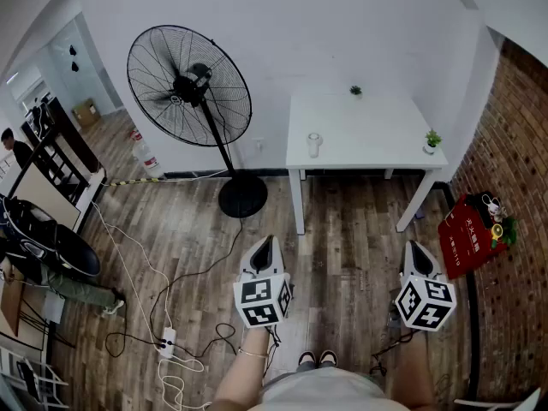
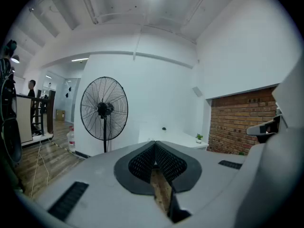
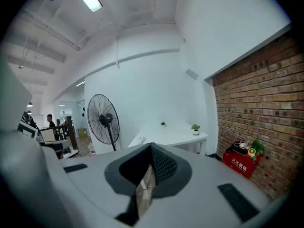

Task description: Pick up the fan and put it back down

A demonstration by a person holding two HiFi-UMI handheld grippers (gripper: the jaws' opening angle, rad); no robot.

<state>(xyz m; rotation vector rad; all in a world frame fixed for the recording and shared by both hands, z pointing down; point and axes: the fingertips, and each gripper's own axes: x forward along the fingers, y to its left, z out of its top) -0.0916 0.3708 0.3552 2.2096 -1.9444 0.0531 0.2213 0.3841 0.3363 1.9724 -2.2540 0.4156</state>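
A black pedestal fan point(image 1: 190, 86) stands upright on the wood floor by the white wall, on its round base point(image 1: 242, 197). The left gripper view shows the fan point(image 2: 104, 109) well ahead and to the left; in the right gripper view the fan point(image 3: 103, 119) is farther off on the left. My left gripper point(image 1: 265, 248) hangs in the air short of the base, shut and holding nothing. Off to the right, in front of the table, my right gripper point(image 1: 417, 253) is also shut and holding nothing. Neither one touches the fan.
A white table point(image 1: 377, 135) stands right of the fan with a cup point(image 1: 314, 144) and two small plants point(image 1: 432, 139) on it. A red box point(image 1: 469, 234) sits by the brick wall. A power strip point(image 1: 167, 343) and cables lie on the floor at left.
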